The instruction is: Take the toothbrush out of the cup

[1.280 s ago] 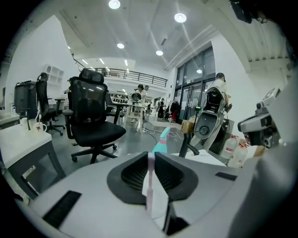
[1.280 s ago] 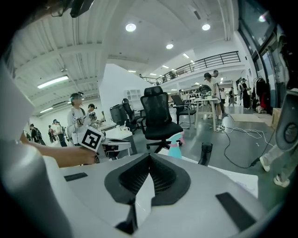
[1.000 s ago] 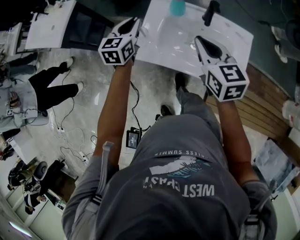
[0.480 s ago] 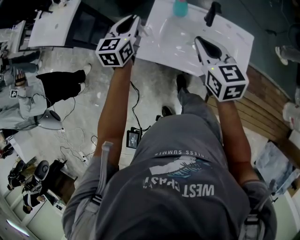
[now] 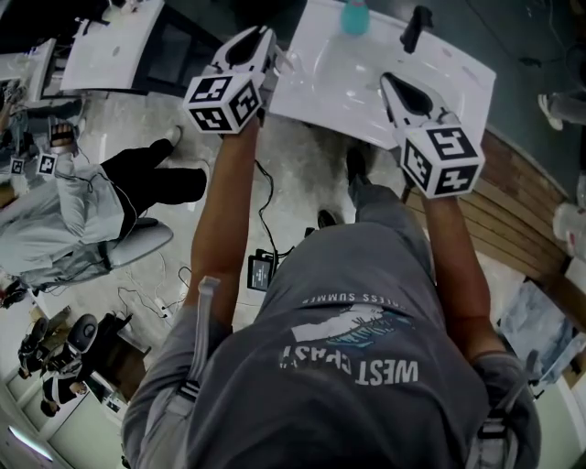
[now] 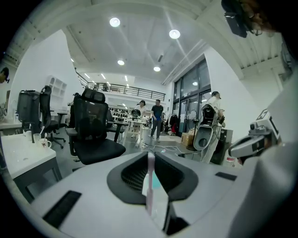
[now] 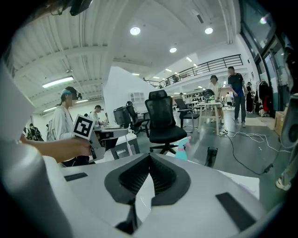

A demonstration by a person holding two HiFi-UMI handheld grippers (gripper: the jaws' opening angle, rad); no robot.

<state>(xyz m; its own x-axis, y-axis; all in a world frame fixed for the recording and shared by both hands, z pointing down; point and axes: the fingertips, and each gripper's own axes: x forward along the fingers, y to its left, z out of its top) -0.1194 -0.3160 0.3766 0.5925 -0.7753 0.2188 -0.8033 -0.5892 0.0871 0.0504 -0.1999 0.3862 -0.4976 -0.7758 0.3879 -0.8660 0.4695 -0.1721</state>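
Observation:
My left gripper [image 5: 265, 40] hangs over the left edge of the white sink [image 5: 458, 75]. It is shut on a slim pink-and-white toothbrush [image 6: 150, 186], which stands upright between the pads. In the right gripper view the same toothbrush [image 7: 129, 145] pokes up beside the left gripper's marker cube [image 7: 84, 126]. My right gripper [image 5: 390, 82] reaches over the basin's near rim. Its jaws meet at the tip [image 7: 149, 157] and hold nothing. I cannot make out a cup in any view.
A teal spray bottle [image 5: 354, 16] and a black faucet [image 5: 414, 26] stand at the sink's back. A second white table [image 5: 110, 46] is at upper left. A seated person in grey [image 5: 73, 211] and floor cables [image 5: 137, 275] lie to the left.
My left gripper has risen a little with the toothbrush, drifting up and left in the head view. The right gripper has stayed put. The person at left has shifted.

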